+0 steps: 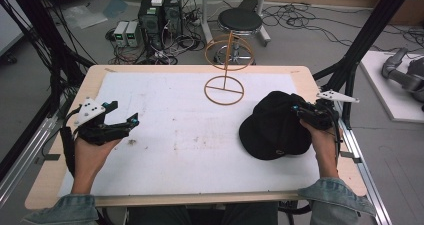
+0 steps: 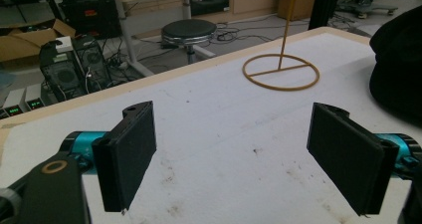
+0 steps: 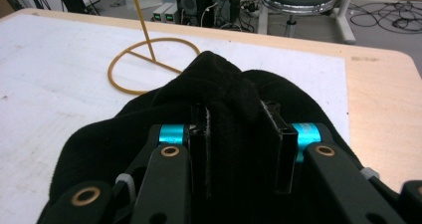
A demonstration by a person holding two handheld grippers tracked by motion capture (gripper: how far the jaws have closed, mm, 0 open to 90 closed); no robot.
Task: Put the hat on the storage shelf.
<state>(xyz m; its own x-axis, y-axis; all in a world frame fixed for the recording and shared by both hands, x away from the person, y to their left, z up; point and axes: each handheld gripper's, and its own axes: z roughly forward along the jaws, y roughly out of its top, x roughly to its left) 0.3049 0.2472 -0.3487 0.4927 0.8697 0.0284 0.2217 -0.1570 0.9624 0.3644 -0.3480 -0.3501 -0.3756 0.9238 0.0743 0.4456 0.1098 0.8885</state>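
Black cap [image 1: 274, 127] lies on white mat [image 1: 175, 145], near side of wire stand [image 1: 224, 67] and off to its right, brim toward person. Crown fabric bunched up betw. jaws of right gripper [image 1: 311, 114]; right gripper view shows jaws narrow, clamped on a fold of it. Looks like the pick-up step, cap prob. meant for stand's top ring. Next move calls for lift w/o losing fold, carry toward stand. Left gripper [image 1: 118, 120] well left of stand, jaws wide, holding nothing; could steady the brim.
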